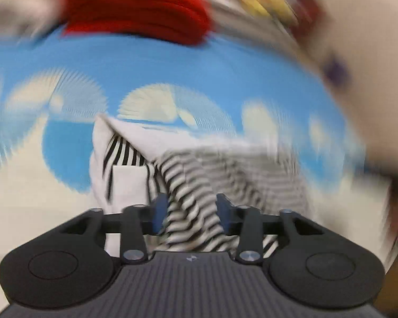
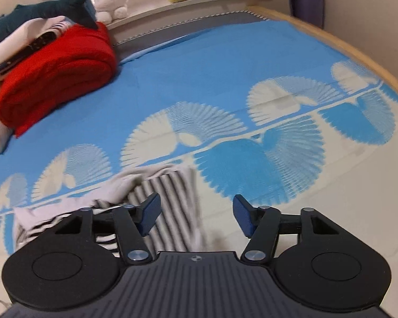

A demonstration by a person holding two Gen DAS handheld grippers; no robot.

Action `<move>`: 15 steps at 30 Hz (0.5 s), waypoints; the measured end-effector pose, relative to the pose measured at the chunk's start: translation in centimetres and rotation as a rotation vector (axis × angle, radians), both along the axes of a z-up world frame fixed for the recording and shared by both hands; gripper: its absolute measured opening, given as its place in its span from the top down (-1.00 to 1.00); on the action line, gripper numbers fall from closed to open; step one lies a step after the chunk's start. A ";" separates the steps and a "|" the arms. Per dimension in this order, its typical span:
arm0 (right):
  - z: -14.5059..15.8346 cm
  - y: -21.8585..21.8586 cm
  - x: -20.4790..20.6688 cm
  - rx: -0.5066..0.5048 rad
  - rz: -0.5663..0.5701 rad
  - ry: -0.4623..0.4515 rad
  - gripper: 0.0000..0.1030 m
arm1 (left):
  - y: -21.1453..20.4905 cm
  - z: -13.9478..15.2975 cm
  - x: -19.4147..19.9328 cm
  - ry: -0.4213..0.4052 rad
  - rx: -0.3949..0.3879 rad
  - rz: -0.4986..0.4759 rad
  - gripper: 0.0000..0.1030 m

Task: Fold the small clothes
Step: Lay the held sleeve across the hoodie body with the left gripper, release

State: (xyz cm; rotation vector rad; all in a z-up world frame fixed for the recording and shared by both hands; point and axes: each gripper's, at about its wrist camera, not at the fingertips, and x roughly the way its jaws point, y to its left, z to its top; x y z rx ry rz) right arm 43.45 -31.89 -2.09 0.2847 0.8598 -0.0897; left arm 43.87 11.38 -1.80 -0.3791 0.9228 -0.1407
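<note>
We see the black-and-white striped small garment [image 2: 169, 206] rumpled near the blue-and-cream bedspread's [image 2: 252, 61] front edge. Left gripper [image 1: 191, 213] straddles a fold without pinching; right gripper [image 2: 196, 218] gapes empty beside it, likely between folds.

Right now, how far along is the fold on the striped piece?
Done: the striped garment lies on the blue bedspread, one edge turned back to show its white lining. In hand: cloth sits between the left gripper's open pads, no clear pinch given the blur; the right gripper hangs open beside the garment, holding nothing. Left: it is still rumpled, with no neat, finished fold.
</note>
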 end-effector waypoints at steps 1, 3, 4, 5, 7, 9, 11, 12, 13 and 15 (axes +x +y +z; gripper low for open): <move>-0.6 0.2 0.1 0.044 0.002 0.021 -0.04 | 0.8 -1.0 0.7 0.056 -0.057 0.079 0.07; -2.0 0.9 0.3 0.100 0.006 0.085 -0.04 | 1.1 -2.7 2.1 0.163 -0.085 0.156 0.07; -2.9 1.4 0.5 0.113 0.022 0.126 -0.05 | 1.0 -3.7 2.7 0.215 -0.078 0.178 0.07; -3.9 2.1 0.8 0.117 0.048 0.168 -0.05 | 0.8 -4.6 2.7 0.264 -0.086 0.193 0.07; -5.4 3.3 1.1 0.122 0.074 0.223 -0.05 | 1.3 -6.3 1.7 0.341 -0.157 0.231 -0.04; -6.7 4.1 1.4 0.149 0.072 0.264 -0.06 | 1.3 -7.5 1.3 0.391 -0.222 0.255 -0.27; -7.6 4.6 1.6 0.177 0.064 0.294 -0.07 | 0.8 -8.2 0.5 0.436 -0.225 0.251 -0.27; -8.1 4.7 1.7 0.182 0.053 0.308 -0.07 | 0.5 -8.6 0.6 0.451 -0.220 0.253 -0.27; -8.4 4.8 1.8 0.179 0.043 0.317 -0.07 | 0.3 -8.8 0.4 0.454 -0.215 0.261 -0.27; -9.2 5.1 1.9 0.159 0.025 0.329 -0.07 | -0.2 -8.9 0.3 0.460 -0.210 0.259 -0.27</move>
